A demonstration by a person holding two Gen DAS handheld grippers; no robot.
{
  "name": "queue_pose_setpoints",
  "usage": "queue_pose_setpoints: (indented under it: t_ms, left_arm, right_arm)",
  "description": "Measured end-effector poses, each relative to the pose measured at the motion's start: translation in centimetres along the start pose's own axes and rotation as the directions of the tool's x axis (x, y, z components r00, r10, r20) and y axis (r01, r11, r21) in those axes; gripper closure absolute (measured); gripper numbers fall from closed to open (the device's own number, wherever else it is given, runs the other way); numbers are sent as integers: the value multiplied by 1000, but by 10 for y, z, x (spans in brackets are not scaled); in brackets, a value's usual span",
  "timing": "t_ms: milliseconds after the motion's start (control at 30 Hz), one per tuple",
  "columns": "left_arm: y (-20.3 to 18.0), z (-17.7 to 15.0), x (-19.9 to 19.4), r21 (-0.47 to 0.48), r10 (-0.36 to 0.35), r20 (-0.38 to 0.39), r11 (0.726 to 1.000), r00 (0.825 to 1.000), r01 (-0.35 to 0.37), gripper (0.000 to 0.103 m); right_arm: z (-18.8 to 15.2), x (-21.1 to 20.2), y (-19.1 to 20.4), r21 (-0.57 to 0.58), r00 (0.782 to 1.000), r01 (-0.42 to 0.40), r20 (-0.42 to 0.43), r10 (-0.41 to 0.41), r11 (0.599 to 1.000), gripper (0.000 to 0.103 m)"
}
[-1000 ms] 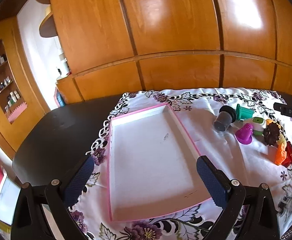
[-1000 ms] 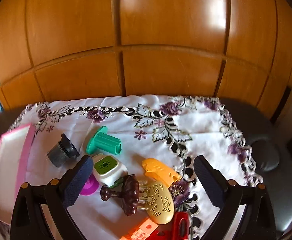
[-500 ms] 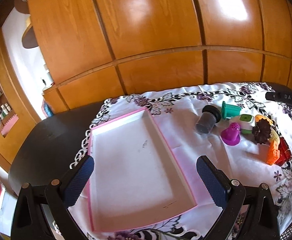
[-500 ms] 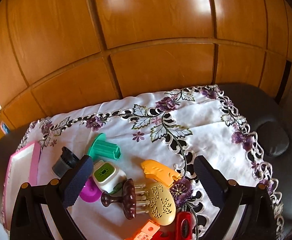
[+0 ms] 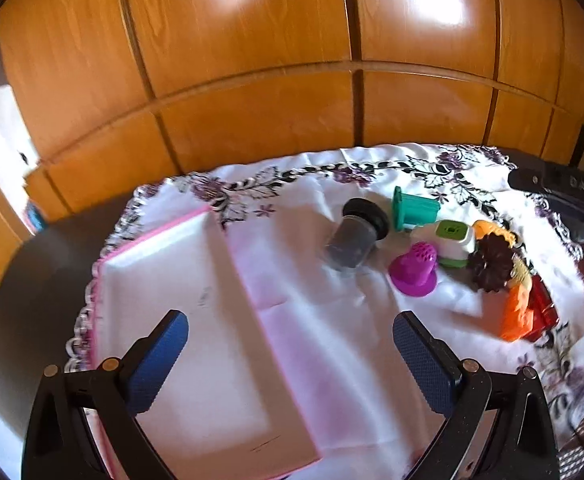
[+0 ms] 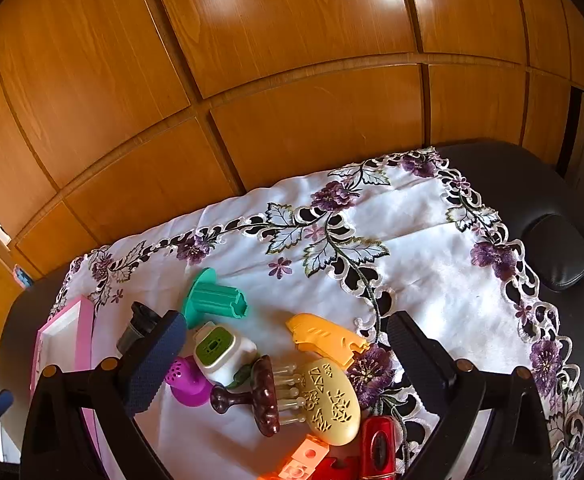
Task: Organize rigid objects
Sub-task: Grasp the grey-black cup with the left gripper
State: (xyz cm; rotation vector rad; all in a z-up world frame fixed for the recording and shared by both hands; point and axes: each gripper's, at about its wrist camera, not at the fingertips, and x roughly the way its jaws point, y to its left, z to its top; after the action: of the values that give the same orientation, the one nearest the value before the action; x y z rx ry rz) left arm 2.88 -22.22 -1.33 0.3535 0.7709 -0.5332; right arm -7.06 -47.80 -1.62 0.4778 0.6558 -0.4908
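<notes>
Wood-panelled wardrobe wall behind, dark table w/ a white embroidered cloth (image 6: 404,240) over it. Pink-rimmed tray (image 5: 151,236) sits on the cloth's left part, nothing in it yet.

What's changed over the last sec: left gripper (image 5: 289,354) has swung rightward, so the tray slid to the left of its view and the pile of bits now sits nearer centre-right. Right gripper (image 6: 281,354) has tipped and come in closer over the pile.

Both sets of fingers are spread wide, nothing between them.

The pile is well apart from the tray, to its right: grey cylinder w/ black cap (image 5: 352,240), teal piece (image 6: 215,300), white-green gadget (image 6: 221,350), purple cone (image 5: 414,268), brown knob thing (image 6: 257,394), cream oval (image 6: 328,398), yellow clip (image 6: 324,338), red & orange pieces at the near edge.

Looks to me like sorting hasn't started; right side seems lined up for a first pick, prob. the knob or cream oval.
</notes>
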Motion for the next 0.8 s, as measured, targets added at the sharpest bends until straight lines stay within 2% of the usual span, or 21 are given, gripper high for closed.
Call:
queue_pose_setpoints:
  t_ms: [167, 300, 500, 600, 667, 700, 733, 800]
  left_arm:
    - [-4, 13, 22, -11, -48, -41, 999, 998, 48, 1]
    - [-15, 29, 47, 36, -76, -74, 996, 994, 78, 12]
    - [-30, 51, 91, 75, -123, -138, 988, 983, 134, 14]
    - [-41, 61, 119, 106, -122, -160, 984, 980, 140, 15]
    - [-45, 62, 136, 111, -119, -185, 984, 975, 141, 27]
    - [-45, 61, 140, 108, -125, -194, 983, 973, 148, 45]
    - [-46, 59, 151, 90, -148, -230, 981, 962, 173, 60]
    - [-45, 55, 155, 64, -163, -229, 981, 960, 182, 60]
  right_arm:
    - [0, 0, 0, 9, 1000, -10, -5, 10, 1000, 1]
    - [0, 1, 1, 14, 1000, -21, -15, 21, 1000, 1]
    - [-1, 1, 2, 10, 999, -32, -20, 33, 999, 1]
    - [-1, 3, 2, 12, 999, -35, -28, 35, 999, 1]
    - [-1, 3, 2, 12, 999, -36, -30, 37, 999, 1]
    - [-1, 4, 2, 11, 999, -35, -30, 35, 999, 1]
    - [-1, 4, 2, 10, 999, -33, -31, 33, 999, 1]
    - [-1, 5, 1, 12, 999, -25, -32, 25, 1000, 1]
